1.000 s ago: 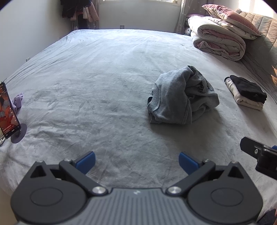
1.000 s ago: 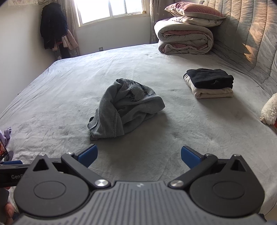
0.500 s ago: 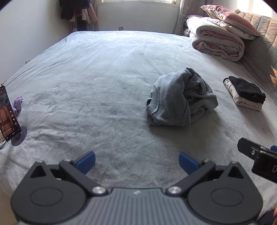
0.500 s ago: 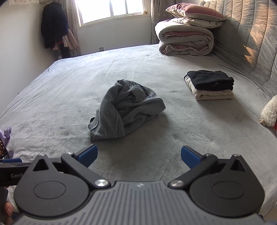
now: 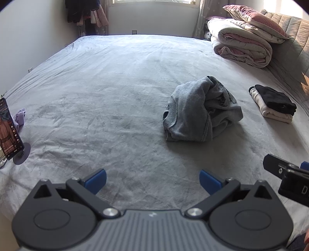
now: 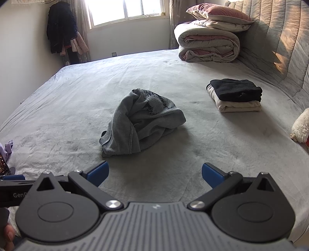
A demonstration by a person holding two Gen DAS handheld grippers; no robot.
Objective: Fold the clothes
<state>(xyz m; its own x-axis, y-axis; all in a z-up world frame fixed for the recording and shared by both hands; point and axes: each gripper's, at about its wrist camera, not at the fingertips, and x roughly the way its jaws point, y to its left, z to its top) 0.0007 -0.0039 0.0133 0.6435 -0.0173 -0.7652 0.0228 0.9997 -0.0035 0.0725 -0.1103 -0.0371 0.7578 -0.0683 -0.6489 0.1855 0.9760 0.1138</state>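
- The crumpled grey knitted sweater with a dark pattern (image 5: 200, 112) lies in a heap on the wide grey plush bedspread (image 5: 108, 92), ahead of both grippers and touched by neither.
- The left gripper (image 5: 152, 180) has its blue-tipped black fingers spread wide with nothing between them, low over the near edge of the bed; the sweater is ahead and to its right.
- The right gripper (image 6: 154, 173) is likewise spread wide and empty; the sweater (image 6: 143, 123) sits just past its left finger, nearly centred in that view.
- Only the left wrist view shows the upright phone with a lit screen on a round stand (image 5: 8, 131) at the far left edge, almost whole, with a small lilac cloth (image 5: 19, 116) beside it; the right view catches only slivers of these.
- Only the right wrist view shows the bright window (image 6: 123, 10), a fluffy white soft toy (image 6: 301, 125) at the right edge, and a fingertip (image 6: 7, 234) at the lower left corner.
- Both views show the folded stack, a black garment on a cream one (image 6: 235, 94), well to the right of the sweater, and the rolled cream-and-pink quilt with a pink pillow on top (image 5: 243, 46) against the padded grey headboard (image 6: 280, 48).
- Dark and pink clothes hanging in the far corner (image 6: 61, 29) appear whole in the right view and cropped in the left.
- Each view catches part of the other gripper at its edge.
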